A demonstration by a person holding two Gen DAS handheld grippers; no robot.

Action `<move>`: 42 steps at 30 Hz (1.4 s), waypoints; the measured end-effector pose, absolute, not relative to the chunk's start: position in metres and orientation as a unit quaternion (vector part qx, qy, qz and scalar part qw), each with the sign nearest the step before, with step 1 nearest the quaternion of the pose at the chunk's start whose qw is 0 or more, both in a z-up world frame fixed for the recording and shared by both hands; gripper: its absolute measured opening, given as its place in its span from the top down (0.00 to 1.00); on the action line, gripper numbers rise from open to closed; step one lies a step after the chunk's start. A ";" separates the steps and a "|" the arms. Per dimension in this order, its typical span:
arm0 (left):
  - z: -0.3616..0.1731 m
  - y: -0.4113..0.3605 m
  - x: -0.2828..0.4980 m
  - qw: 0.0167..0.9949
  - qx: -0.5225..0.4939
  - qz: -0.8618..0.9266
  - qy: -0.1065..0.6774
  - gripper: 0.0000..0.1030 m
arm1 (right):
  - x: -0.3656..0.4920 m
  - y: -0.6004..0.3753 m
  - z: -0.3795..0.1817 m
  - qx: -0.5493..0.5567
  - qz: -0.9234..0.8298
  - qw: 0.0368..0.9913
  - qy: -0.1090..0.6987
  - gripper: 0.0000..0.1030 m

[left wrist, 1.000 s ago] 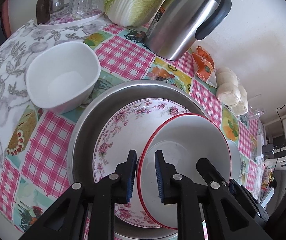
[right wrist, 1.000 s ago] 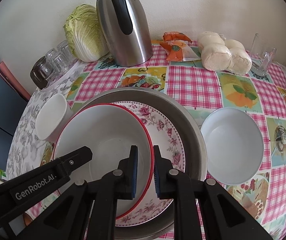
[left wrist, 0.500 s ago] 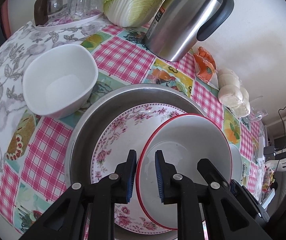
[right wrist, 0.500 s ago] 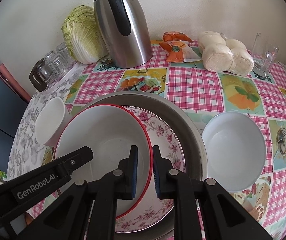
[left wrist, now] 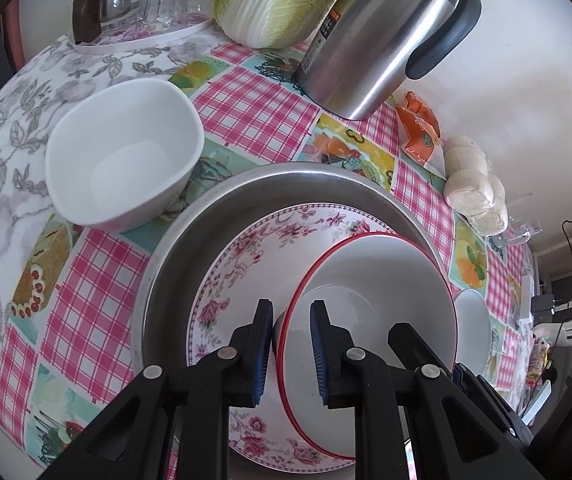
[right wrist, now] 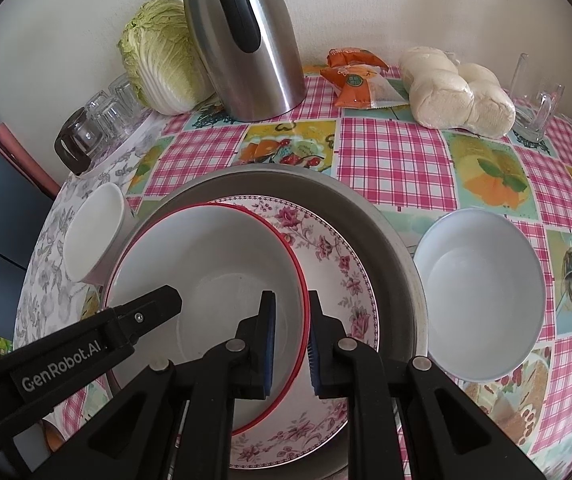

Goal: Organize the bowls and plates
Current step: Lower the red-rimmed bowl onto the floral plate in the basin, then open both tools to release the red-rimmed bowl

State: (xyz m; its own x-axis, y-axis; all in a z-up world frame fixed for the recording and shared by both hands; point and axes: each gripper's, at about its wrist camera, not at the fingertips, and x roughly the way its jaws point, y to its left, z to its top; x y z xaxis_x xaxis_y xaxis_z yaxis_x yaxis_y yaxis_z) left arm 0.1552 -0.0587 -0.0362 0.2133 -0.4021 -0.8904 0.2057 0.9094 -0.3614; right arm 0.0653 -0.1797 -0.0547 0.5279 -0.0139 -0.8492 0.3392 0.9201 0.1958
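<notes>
A white bowl with a red rim (left wrist: pixel 369 280) (right wrist: pixel 206 264) is over a floral plate (left wrist: pixel 246 260) (right wrist: pixel 337 256), which lies in a metal basin (left wrist: pixel 190 232) (right wrist: pixel 385 216). My left gripper (left wrist: pixel 290 344) is shut on the bowl's rim at one side. My right gripper (right wrist: pixel 290 336) is shut on the rim at the opposite side. The left gripper's finger (right wrist: pixel 146 312) also shows in the right wrist view. I cannot tell whether the bowl rests on the plate. A white squarish bowl (left wrist: pixel 126 160) (right wrist: pixel 94 240) and a white round bowl (right wrist: pixel 477 296) (left wrist: pixel 471 328) flank the basin.
Along the wall stand a steel jug (left wrist: pixel 365 40) (right wrist: pixel 246 40), a cabbage (left wrist: pixel 278 0) (right wrist: pixel 158 56), a tray of glasses (left wrist: pixel 146 0), orange packets (right wrist: pixel 353 80), wrapped buns (right wrist: pixel 453 92) and a glass mug (right wrist: pixel 541 112). The checked tablecloth (right wrist: pixel 393 152) covers the table.
</notes>
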 end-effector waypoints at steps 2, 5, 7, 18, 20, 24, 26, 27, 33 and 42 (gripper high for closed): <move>-0.036 -0.059 0.155 0.775 -0.082 -0.196 0.596 0.80 | 0.065 -0.180 -0.054 0.172 -0.102 0.857 0.475 0.84; -0.036 -0.058 0.155 0.775 -0.084 -0.196 0.596 0.80 | 0.065 -0.180 -0.055 0.173 -0.101 0.856 0.476 0.84; -0.036 -0.057 0.155 0.774 -0.085 -0.196 0.596 0.78 | 0.065 -0.180 -0.055 0.176 -0.100 0.856 0.476 0.84; -0.029 -0.044 0.157 0.780 -0.089 -0.176 0.594 0.71 | 0.060 -0.191 -0.049 0.199 -0.104 0.851 0.475 0.84; -0.024 -0.043 0.156 0.784 -0.089 -0.176 0.588 0.65 | 0.058 -0.193 -0.043 0.198 -0.105 0.853 0.470 0.84; -0.011 -0.042 0.152 0.796 -0.090 -0.178 0.572 0.50 | 0.053 -0.198 -0.030 0.202 -0.107 0.858 0.460 0.82; -0.005 -0.041 0.152 0.801 -0.089 -0.175 0.566 0.42 | 0.051 -0.200 -0.024 0.204 -0.111 0.860 0.454 0.71; -0.003 -0.040 0.152 0.803 -0.089 -0.172 0.563 0.41 | 0.049 -0.201 -0.022 0.207 -0.113 0.861 0.452 0.66; 0.000 -0.030 0.154 0.812 -0.086 -0.146 0.559 0.26 | 0.047 -0.203 -0.015 0.208 -0.112 0.863 0.446 0.35; -0.002 -0.021 0.157 0.824 -0.075 -0.108 0.551 0.07 | 0.048 -0.204 -0.017 0.190 -0.110 0.866 0.448 0.25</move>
